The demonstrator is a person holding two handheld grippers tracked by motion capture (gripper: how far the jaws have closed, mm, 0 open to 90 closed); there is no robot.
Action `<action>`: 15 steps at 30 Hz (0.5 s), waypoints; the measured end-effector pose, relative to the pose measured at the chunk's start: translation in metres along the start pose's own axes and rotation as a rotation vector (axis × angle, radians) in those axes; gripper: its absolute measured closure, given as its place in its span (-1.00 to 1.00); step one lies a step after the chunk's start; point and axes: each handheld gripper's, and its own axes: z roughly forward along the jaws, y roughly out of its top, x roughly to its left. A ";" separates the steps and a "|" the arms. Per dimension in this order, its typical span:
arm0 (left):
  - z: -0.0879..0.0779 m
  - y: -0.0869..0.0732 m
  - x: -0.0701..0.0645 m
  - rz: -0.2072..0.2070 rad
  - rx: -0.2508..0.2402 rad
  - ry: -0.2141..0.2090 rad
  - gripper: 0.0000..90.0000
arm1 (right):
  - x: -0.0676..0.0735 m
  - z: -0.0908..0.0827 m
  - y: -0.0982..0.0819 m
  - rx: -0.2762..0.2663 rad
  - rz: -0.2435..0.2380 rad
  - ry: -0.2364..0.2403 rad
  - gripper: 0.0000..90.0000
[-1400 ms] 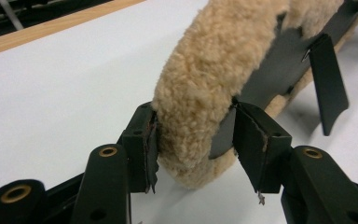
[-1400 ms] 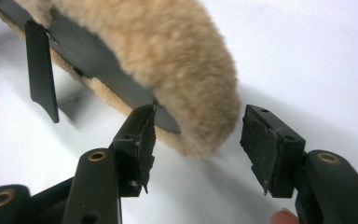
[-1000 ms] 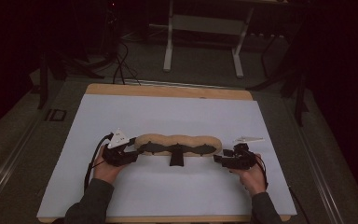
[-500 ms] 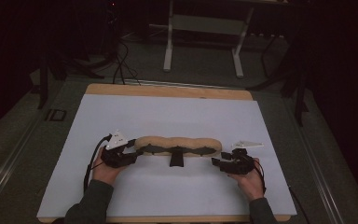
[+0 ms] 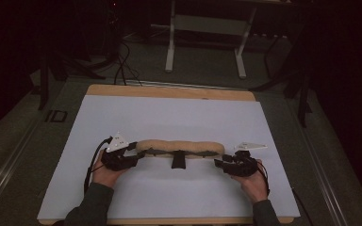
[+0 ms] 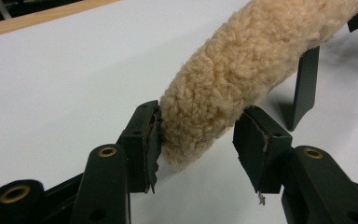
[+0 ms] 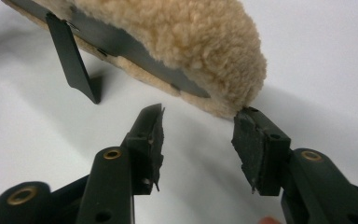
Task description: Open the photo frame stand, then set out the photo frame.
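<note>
Left gripper point(image 5: 134, 153): clamped on one end of the fleece point(image 5: 179, 147), held in a hand at the near edge of the table point(image 5: 169, 92). Seen from its own camera, fleece end squarely between the two black jaws, one pad pressed into the pile, the other against the fleece at its upper corner. From those jaws, fleece running up and away as a long tan roll, its gripped end just clear of the white sheet point(image 5: 169, 117) with a thin shadow beneath.

Strap point(image 5: 178, 160): black, hanging from the underside of the fleece, farther along the roll than the left jaws, tip down at the sheet.

Right gripper point(image 5: 219, 162): open, jaws just now closing, nothing between them. Seen from its own camera, other end of the fleece just ahead of the jaws and off to one side, rounded tip touching or almost touching the front corner of one jaw, the second jaw apart from it, bare sheet in the gap. Beyond those jaws, dark band along the lower side of the fleece, strap dropping from it farther off.

From above: fleece stretched level between the two grippers, each jaw pair pointed inward at its own end, strap about midway between them, a sleeve behind each hand, a cable trailing back from the left gripper.
</note>
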 end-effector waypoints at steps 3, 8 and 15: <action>-0.004 0.000 0.003 -0.013 0.003 -0.014 0.17 | 0.000 -0.001 0.000 0.004 0.004 0.002 0.16; -0.012 -0.002 0.008 -0.024 0.016 -0.048 0.16 | 0.000 -0.003 0.000 0.005 0.007 -0.003 0.30; -0.029 -0.002 0.018 -0.065 -0.062 -0.063 0.19 | 0.002 -0.002 -0.001 0.010 0.007 0.002 0.35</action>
